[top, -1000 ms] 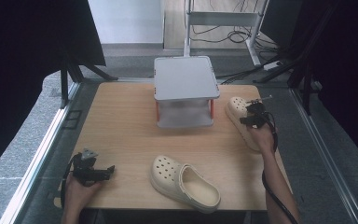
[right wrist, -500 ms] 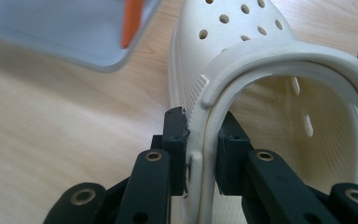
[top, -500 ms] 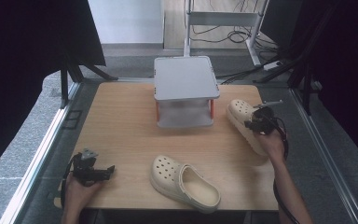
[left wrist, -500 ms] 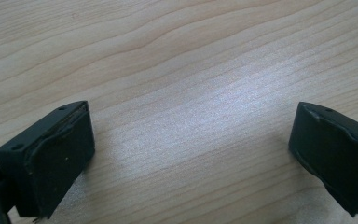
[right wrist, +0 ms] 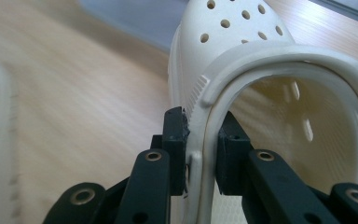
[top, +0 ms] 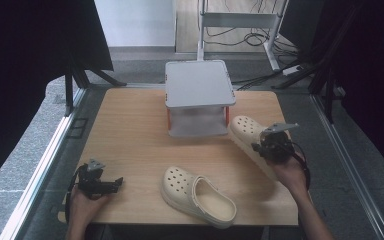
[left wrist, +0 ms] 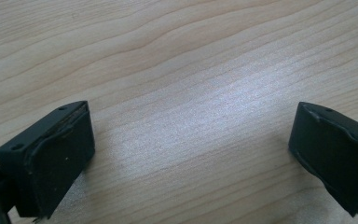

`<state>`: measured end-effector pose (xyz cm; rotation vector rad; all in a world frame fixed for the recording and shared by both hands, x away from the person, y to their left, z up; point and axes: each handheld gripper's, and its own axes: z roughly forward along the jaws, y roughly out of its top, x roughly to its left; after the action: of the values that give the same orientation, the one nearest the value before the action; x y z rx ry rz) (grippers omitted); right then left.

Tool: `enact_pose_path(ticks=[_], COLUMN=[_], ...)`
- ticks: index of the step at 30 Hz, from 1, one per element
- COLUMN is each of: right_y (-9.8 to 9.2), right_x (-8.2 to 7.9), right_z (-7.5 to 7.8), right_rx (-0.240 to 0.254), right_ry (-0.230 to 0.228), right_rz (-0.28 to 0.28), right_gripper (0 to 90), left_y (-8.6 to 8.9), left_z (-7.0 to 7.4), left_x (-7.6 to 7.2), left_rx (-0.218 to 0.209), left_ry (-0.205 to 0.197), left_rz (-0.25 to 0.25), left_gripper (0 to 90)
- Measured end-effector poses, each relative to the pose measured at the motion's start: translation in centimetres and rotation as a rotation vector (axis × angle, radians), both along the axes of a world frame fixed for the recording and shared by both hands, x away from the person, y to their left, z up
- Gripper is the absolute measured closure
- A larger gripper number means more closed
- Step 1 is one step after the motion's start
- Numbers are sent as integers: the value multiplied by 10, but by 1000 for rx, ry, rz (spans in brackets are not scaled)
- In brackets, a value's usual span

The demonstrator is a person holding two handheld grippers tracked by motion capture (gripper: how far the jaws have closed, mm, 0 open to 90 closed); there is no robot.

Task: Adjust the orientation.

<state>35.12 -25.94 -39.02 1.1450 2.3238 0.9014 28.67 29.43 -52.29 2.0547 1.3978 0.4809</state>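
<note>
1. Held shoe (top: pixel 245 131), cream with little holes, sits just right of the grey stand (top: pixel 200 92), toe close to it.
2. Right tool (right wrist: pixel 200 154) is clamped on the shoe's side wall, one pad inside and one outside.
3. Other shoe (top: pixel 197 196) lies on the wooden surface (top: pixel 130 135) in front of the stand, nearer the person.
4. Left tool (top: pixel 111 183) rests far left of the stand, jaws wide apart over bare wood.

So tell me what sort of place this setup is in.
Likely a lab or recording workspace: a wooden table framed by black curtains, cables on the grey floor behind, and a right gripper clamping a cream clog.
</note>
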Motion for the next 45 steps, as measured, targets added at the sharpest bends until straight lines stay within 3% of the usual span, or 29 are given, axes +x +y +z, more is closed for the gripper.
enact_pose_path(ticks=[12,24,36,42,45], right_y=[62,110,128,121,116], right_x=[-27,-33,-30,-28,-29], right_z=[-14,-39,-52,-51,-46], right_rx=[4,0,17,48,78], right_ry=[17,63,109,128,154], right_rz=[190,321,389,394,400], right_gripper=[762,760,754,698,751], left_y=[0,0,0,0,0], left_z=[0,0,0,0,0], left_x=[0,0,0,0,0], left_rx=[0,0,-1,-1,0], left_ry=[1,1,1,1,1], left_rz=[0,0,0,0,-1], left_gripper=[0,0,0,0,0])
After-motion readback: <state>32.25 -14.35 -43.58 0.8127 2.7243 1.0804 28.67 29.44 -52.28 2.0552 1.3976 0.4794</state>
